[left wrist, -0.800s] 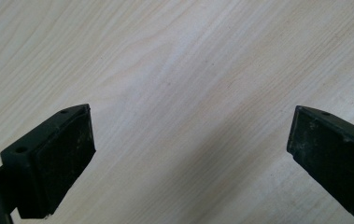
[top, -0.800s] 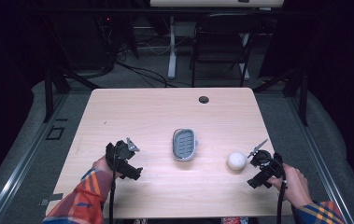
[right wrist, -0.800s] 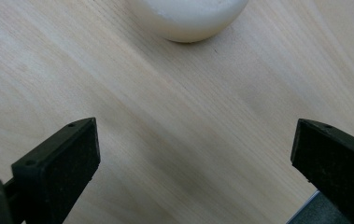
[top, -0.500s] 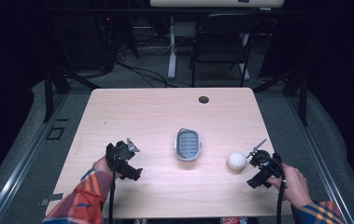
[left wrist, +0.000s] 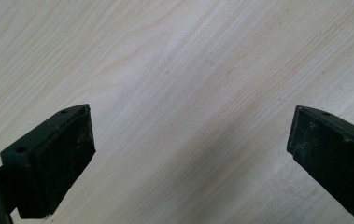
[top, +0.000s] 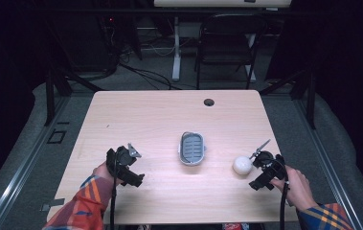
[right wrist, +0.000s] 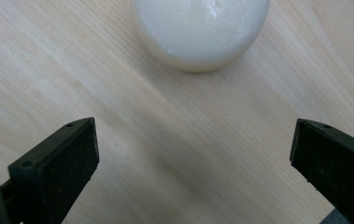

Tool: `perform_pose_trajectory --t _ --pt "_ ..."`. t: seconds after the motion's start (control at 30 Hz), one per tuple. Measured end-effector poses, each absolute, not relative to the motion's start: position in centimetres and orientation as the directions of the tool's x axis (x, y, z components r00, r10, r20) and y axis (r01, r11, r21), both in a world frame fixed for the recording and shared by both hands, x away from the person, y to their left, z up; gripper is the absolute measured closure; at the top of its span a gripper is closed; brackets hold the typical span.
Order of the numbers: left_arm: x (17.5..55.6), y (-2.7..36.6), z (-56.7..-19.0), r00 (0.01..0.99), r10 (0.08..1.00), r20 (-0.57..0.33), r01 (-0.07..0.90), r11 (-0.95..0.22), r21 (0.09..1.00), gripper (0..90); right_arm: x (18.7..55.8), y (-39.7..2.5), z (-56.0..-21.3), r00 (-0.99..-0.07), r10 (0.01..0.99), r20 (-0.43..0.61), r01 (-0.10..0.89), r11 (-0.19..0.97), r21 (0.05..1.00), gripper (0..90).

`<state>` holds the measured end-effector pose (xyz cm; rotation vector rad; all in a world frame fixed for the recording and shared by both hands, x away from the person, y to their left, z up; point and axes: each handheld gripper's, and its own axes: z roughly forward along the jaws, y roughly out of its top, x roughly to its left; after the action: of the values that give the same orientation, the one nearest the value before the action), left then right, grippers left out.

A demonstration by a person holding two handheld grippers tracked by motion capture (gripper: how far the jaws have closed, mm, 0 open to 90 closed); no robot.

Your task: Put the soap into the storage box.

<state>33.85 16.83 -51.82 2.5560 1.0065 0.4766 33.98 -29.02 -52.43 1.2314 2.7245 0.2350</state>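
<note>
A white ball (top: 242, 165) rests on the wooden table (top: 150, 120) at the right front. My right gripper (top: 255, 170) is just to its right, pointed at it. In the right gripper view the ball (right wrist: 201, 28) lies a little beyond the open right gripper (right wrist: 193, 154), with bare wood between the jaws. A grey oval dish (top: 191, 147) with a pale rim sits at the table's middle. Toward the front left, my left gripper (top: 129, 170) is held low over the table. It stands open (left wrist: 191, 149) over bare wood and holds nothing.
A dark round cable hole (top: 209, 102) is set near the table's far edge. Beyond the table stand a black chair (top: 227, 43) and a white desk leg (top: 176, 52). Forearms in plaid sleeves (top: 85, 206) come in from the front edge.
</note>
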Motion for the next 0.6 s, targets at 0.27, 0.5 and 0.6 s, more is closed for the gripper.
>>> perform_pose_trajectory --t 0.27,0.5,0.6 --pt "33.4 17.3 -51.9 0.677 0.714 0.179 0.599 -0.675 0.431 0.8 34.7 -28.0 -52.4 -0.674 0.736 -0.067 0.709 0.669 0.223 0.0" --pt "33.3 17.5 -51.9 0.673 0.718 0.178 0.603 -0.672 0.431 0.8 35.5 -27.8 -52.4 -0.674 0.735 -0.076 0.705 0.671 0.230 0.0" --pt "33.3 17.4 -51.9 0.673 0.717 0.178 0.602 -0.672 0.430 0.7 35.7 -27.6 -52.4 -0.683 0.727 -0.071 0.695 0.677 0.244 0.0"
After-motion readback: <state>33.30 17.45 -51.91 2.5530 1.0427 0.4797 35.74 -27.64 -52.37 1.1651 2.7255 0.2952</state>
